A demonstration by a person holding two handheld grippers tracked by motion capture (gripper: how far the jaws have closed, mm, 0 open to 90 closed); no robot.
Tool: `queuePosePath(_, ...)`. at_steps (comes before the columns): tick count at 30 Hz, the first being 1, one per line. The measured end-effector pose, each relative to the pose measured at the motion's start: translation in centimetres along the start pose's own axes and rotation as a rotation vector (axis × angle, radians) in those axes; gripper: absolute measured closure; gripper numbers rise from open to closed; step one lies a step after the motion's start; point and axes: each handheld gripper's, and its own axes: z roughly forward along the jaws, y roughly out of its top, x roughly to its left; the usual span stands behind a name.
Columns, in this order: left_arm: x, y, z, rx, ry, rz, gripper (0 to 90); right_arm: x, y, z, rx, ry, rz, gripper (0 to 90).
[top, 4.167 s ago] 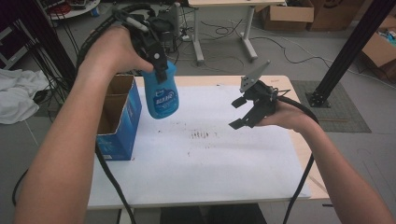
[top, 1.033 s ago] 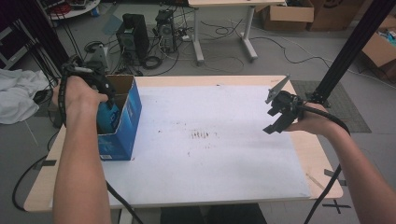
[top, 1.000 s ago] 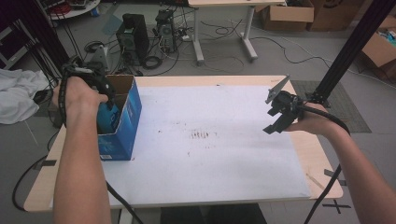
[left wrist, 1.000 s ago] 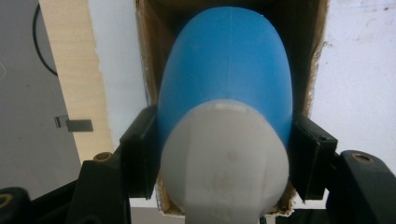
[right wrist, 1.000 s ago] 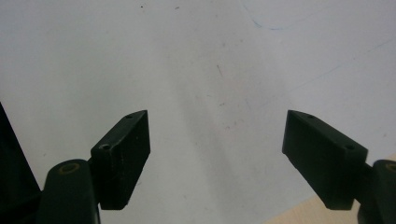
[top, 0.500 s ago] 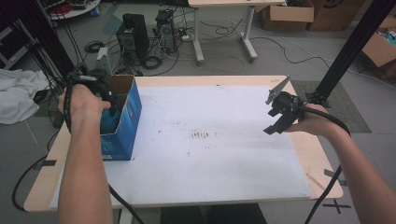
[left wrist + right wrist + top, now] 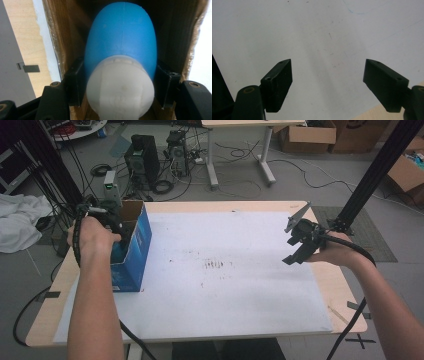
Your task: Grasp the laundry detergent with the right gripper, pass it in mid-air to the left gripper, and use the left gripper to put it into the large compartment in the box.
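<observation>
**Blue bottle held inside the cardboard box**

While the left hand-held gripper (image 7: 120, 92) reached down into the open box (image 7: 135, 245), its 2 black jaws were clenched on the blue bottle (image 7: 121, 37), gripping it just where the blue body met the white cap (image 7: 120, 87). The bottle sat between the brown cardboard walls inside the box, which stood at the left edge of the surface (image 7: 220, 295), blue on the outside. In the high view the left hand (image 7: 92, 237) covered the box opening. Well apart, near the right edge, the right hand-held gripper (image 7: 328, 82) hovered over the white surface, jaws spread wide and grasping nothing.
</observation>
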Motion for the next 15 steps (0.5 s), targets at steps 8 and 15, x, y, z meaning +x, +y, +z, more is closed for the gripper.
queuePosePath(8,-0.05,-0.02,0.06,-0.003,0.004,0.009,38.3,-0.04,-0.09,0.04,0.001,-0.001,0.007,23.1)
queuePosePath(15,0.02,-0.18,0.1,0.0,0.003,0.016,38.1,0.09,-0.04,0.1,-0.002,-0.004,0.004,23.1)
